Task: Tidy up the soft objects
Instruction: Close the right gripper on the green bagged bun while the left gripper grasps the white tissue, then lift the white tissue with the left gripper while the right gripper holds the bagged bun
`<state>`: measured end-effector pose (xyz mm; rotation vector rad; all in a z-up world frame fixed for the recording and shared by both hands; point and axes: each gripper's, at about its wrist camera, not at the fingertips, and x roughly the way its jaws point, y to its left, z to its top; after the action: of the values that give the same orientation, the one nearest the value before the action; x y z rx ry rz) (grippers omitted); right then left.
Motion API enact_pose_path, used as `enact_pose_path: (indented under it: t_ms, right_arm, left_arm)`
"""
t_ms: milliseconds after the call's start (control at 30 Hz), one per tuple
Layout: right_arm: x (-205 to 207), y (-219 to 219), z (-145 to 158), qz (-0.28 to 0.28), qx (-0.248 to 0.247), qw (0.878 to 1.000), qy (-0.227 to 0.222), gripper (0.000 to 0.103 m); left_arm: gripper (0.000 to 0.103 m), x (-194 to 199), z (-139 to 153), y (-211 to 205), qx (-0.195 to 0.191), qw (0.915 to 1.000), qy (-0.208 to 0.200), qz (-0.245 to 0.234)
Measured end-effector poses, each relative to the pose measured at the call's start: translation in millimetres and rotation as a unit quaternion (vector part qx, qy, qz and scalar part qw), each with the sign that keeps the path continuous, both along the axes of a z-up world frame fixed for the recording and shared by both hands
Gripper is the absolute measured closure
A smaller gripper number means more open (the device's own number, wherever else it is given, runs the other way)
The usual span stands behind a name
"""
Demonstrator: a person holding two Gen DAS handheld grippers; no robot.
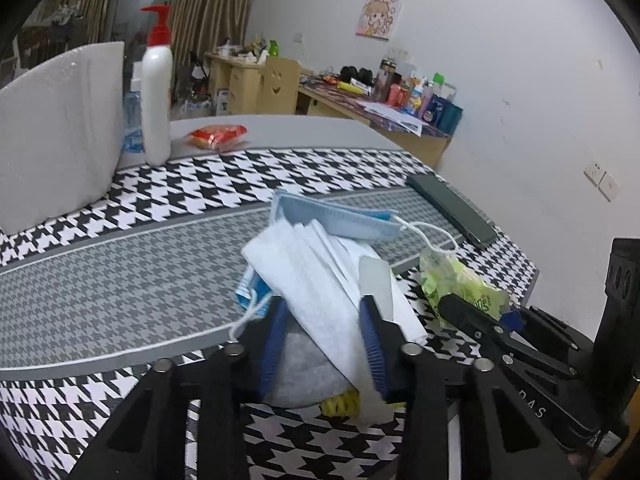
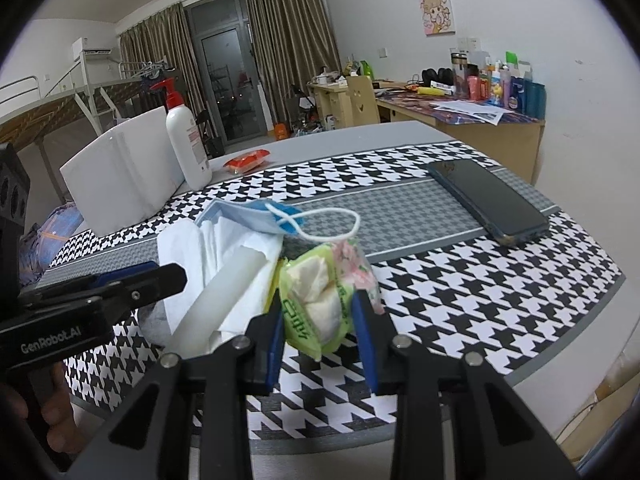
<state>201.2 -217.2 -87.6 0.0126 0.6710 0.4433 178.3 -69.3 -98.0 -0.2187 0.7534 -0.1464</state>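
Observation:
A pile of soft things lies on the houndstooth tablecloth [image 1: 120, 280]. A folded white tissue sheet [image 1: 312, 276] sits on a grey cloth [image 1: 300, 376], under a blue face mask [image 1: 340, 220] with white ear loops. My left gripper [image 1: 325, 305] is shut on the white tissue, its blue pads against both sides. My right gripper [image 2: 318, 300] is shut on a green tissue pack [image 2: 312, 308] just right of the pile. The left gripper [image 2: 160, 276] shows at the left of the right wrist view, beside the white tissue [image 2: 188, 256] and the mask [image 2: 240, 216].
A dark phone [image 2: 488, 200] lies to the right on the cloth. A white pump bottle [image 2: 188, 140], a white foam box [image 2: 120, 176] and a red packet [image 2: 246, 160] stand at the back left. The table edge runs close on the right.

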Motion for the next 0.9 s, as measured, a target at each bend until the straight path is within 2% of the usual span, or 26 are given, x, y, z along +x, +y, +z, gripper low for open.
enact_pose_path:
  t_ms: [233, 333, 467, 733, 900]
  right_arm:
    - [-1.6, -3.4, -0.5, -0.002, 0.000, 1.000, -0.001, 0.066]
    - [-2.3, -5.0, -0.8, -0.002, 0.001, 1.000, -0.001, 0.066]
    - [-3.9, -7.1, -0.2, -0.003, 0.003, 1.000, -0.003, 0.066]
    - [-6.9, -9.3, 4.8, -0.007, 0.004, 1.000, -0.012, 0.066]
    - [-8.8, -11.9, 11.0, -0.010, 0.009, 1.000, -0.021, 0.066]
  left_arm:
    - [0.072, 3.7, -3.0, -2.7, -0.007, 0.9999, 0.010, -0.005]
    - [0.090, 6.4, -2.2, -5.2, -0.004, 0.9999, 0.007, -0.013]
    - [0.098, 9.9, -4.0, -6.7, -0.007, 0.9998, 0.009, -0.017]
    - [0.100, 10.3, 4.6, -7.7, -0.014, 0.9991, -0.010, -0.039]
    - [0.100, 5.9, 15.8, -10.8, 0.007, 0.9980, -0.037, -0.051]
